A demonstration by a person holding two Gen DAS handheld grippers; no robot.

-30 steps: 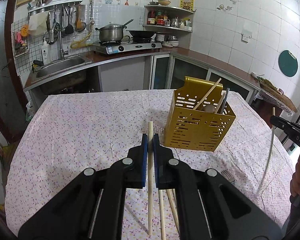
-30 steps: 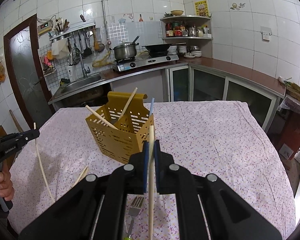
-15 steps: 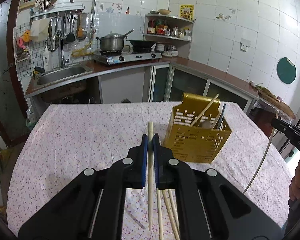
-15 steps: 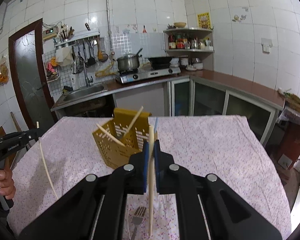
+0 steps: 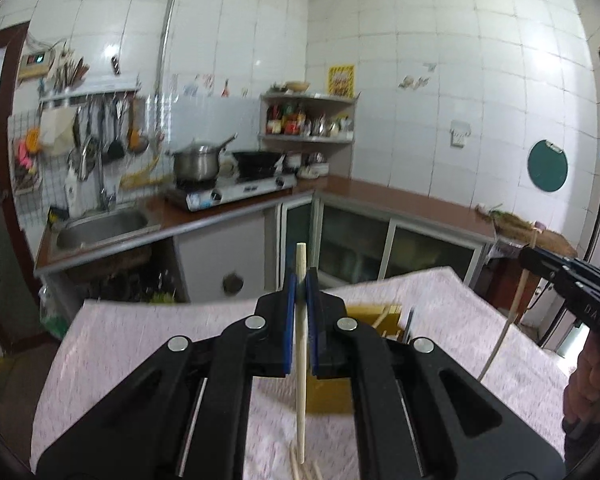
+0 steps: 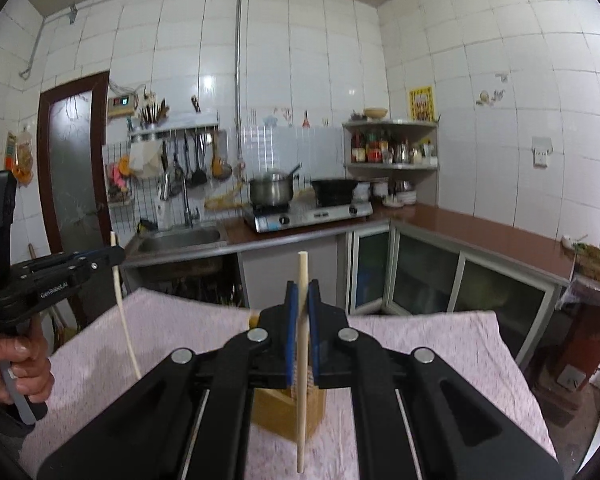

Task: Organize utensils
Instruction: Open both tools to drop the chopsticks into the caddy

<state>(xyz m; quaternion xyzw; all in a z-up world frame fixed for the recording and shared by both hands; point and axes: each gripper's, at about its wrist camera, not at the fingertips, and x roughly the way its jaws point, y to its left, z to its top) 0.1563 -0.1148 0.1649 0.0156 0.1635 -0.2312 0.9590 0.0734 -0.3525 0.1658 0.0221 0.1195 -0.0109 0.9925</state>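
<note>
My left gripper (image 5: 300,280) is shut on a pale wooden chopstick (image 5: 300,360) held upright above the table. My right gripper (image 6: 302,290) is shut on another chopstick (image 6: 301,380), also upright. The yellow perforated utensil holder (image 5: 384,314) sits on the table just beyond my left fingers, mostly hidden by them; it holds chopsticks and a dark utensil. In the right wrist view the holder (image 6: 284,408) shows low between the jaws. Several loose chopsticks (image 5: 304,468) lie on the cloth under the left gripper. Each gripper also appears in the other's view, the right (image 5: 540,264) and the left (image 6: 108,254).
The table has a pink floral cloth (image 5: 140,340). Behind it stand a sink (image 5: 100,228), a gas stove with a pot (image 5: 196,164) and a wok, a corner shelf, and glass-door cabinets (image 6: 420,272). A brown door (image 6: 72,160) is at the left.
Both grippers have risen and tilted up with their chopsticks, so the table and holder have dropped low in both views. The fork is no longer in view.
</note>
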